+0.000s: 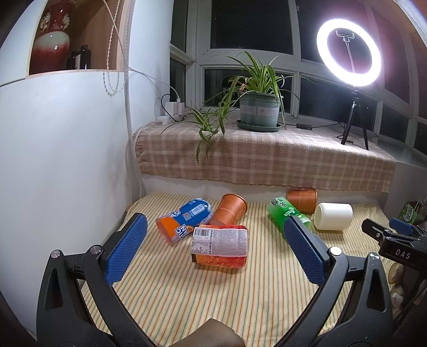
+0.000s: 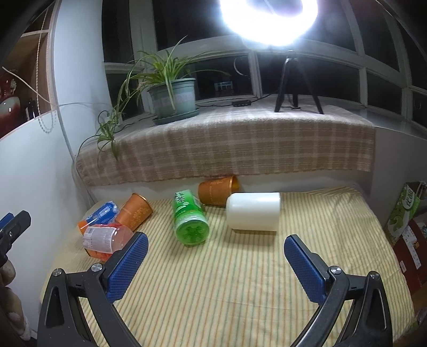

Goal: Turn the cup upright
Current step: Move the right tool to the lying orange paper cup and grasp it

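While glare from the ring light (image 2: 269, 18) washed out its own upper part in your right view, the white cup (image 2: 253, 211) lay on its side on the striped cloth (image 2: 240, 280), which way its mouth faced being hard to tell. Behind the cup, an orange cup (image 2: 217, 190) was partly hidden. Your right gripper (image 2: 216, 267) stood wide apart, empty, short of the white cup. Your left gripper (image 1: 213, 249) was equally wide, holding nothing.
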`<state>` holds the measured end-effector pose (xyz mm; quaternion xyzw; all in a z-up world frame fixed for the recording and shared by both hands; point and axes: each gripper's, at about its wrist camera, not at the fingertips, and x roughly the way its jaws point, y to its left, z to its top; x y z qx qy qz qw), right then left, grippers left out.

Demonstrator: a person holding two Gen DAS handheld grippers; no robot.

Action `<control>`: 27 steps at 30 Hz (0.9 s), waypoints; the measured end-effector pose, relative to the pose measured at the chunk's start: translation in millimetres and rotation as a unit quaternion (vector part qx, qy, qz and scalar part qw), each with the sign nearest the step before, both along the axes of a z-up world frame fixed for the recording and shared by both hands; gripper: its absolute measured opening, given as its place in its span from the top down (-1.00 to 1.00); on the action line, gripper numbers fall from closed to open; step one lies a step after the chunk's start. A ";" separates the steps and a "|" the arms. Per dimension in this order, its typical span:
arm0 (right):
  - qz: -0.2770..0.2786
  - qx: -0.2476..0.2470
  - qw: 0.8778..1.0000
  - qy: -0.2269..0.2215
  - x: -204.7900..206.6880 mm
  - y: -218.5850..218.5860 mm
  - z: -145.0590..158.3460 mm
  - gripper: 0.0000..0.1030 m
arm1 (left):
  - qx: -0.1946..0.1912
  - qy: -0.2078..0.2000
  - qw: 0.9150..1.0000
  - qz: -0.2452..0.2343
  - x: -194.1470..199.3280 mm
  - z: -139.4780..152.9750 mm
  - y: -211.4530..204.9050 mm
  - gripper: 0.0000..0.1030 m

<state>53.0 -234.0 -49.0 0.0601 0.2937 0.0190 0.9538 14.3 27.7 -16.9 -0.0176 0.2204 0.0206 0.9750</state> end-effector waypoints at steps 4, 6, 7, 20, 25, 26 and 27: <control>0.019 0.007 1.000 0.006 14.4 7.8 -0.4 -0.99 | 0.001 0.005 1.000 0.010 0.7 -3.3 6.6 -1.00; 0.031 0.016 0.999 0.012 26.3 12.4 -1.5 -0.99 | 0.002 0.010 1.000 0.018 0.4 -6.6 12.2 -1.00; 0.035 0.020 0.999 0.014 30.6 14.6 -1.7 -0.99 | 0.002 0.012 1.000 0.022 0.2 -8.1 15.1 -1.00; 0.110 0.091 0.987 0.079 119.3 64.0 -15.6 -0.98 | 0.000 0.054 0.997 0.061 -3.5 -34.3 56.5 -1.00; 0.127 0.125 0.977 0.121 149.9 83.3 -29.4 -0.87 | 0.002 0.061 0.995 0.075 -6.9 -40.7 66.7 -1.00; 0.131 0.130 0.974 0.130 157.1 88.7 -32.6 -0.86 | 0.001 0.063 0.995 0.080 -7.3 -42.2 70.1 -1.00; 0.135 0.135 0.972 0.138 164.0 94.2 -35.6 -0.84 | 0.000 0.065 0.994 0.083 -7.1 -43.4 73.3 -1.00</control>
